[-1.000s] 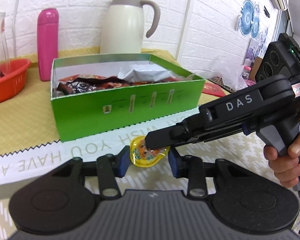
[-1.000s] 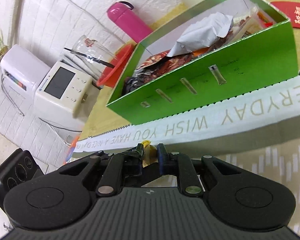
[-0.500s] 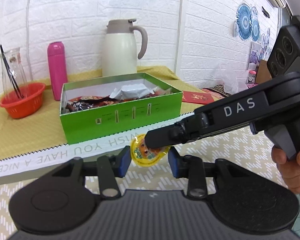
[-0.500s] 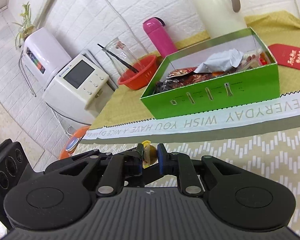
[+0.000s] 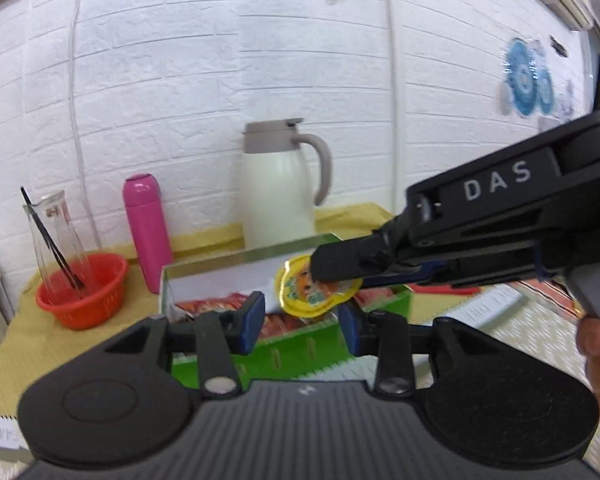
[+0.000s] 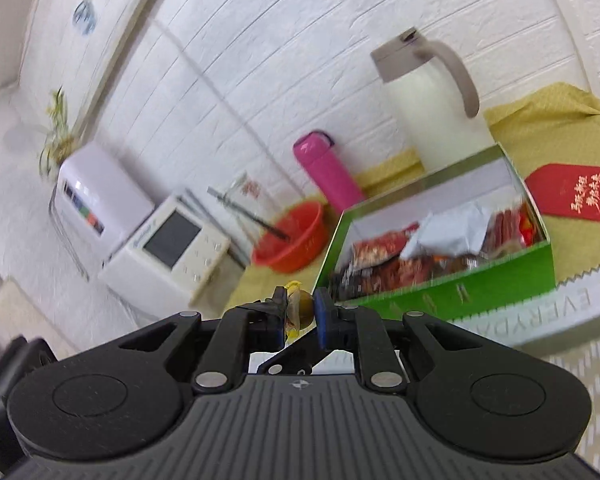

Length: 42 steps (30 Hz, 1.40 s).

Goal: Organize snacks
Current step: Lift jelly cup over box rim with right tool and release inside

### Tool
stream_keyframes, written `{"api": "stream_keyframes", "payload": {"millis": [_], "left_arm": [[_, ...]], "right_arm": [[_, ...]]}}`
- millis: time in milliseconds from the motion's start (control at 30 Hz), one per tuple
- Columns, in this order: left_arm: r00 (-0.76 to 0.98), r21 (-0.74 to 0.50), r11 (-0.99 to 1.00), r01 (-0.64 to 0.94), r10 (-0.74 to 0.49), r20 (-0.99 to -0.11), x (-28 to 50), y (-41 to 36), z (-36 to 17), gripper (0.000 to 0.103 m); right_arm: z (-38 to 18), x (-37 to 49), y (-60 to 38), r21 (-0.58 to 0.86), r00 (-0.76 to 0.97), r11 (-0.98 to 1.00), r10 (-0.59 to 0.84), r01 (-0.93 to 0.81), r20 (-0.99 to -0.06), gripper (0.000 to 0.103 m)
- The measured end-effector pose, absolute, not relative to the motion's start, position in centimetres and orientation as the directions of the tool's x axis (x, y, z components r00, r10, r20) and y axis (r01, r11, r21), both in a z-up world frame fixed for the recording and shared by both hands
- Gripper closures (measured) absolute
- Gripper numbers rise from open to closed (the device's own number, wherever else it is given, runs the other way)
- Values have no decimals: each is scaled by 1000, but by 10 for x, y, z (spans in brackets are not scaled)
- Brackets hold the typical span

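Since a second ago both grippers have risen from the tablecloth, carrying the yellow jelly cup (image 5: 306, 290) up with them, so it now hangs in the air in front of the green box (image 6: 452, 292) rather than low over the white banner strip. The right gripper (image 6: 300, 312) pinches the cup edge-on between its blue pads, its fingers drawn close together on it; in the left wrist view its black fingertip covers the cup's upper right part. The left gripper (image 5: 300, 318) sits just below the cup with its fingers (image 5: 252, 316) spread to either side and opening, not pressing on it. The box holds red and dark snack packets (image 6: 384, 260) and a crumpled silver wrapper (image 6: 448, 232). Behind it stand a pink bottle (image 5: 146, 232), a white jug (image 5: 278, 196) and an orange basket (image 5: 82, 294) with a glass carafe in it. A red envelope (image 6: 576, 192) lies right of the box.
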<state>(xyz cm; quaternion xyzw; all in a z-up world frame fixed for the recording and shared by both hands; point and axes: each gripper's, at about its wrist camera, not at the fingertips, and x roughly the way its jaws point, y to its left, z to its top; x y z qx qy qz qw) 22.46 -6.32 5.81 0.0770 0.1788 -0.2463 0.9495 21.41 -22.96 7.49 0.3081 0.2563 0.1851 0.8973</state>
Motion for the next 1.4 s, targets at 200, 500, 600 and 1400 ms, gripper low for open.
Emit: {"api": "stream_keyframes", "payload": {"millis": [200, 500, 600, 1400], "left_arm": [[838, 68, 896, 439, -381, -391, 276, -79, 47, 64], [863, 48, 942, 332, -283, -418, 326, -81, 20, 58], [872, 68, 943, 326, -272, -406, 330, -82, 18, 54], [899, 49, 982, 184, -148, -413, 350, -75, 8, 34]], "right_arm": [[64, 255, -239, 644, 826, 752, 447, -139, -343, 76], [36, 294, -249, 584, 833, 810, 360, -55, -420, 76], [26, 303, -256, 592, 832, 806, 346, -26, -435, 76], [25, 310, -264, 499, 885, 864, 173, 75, -432, 0]]}}
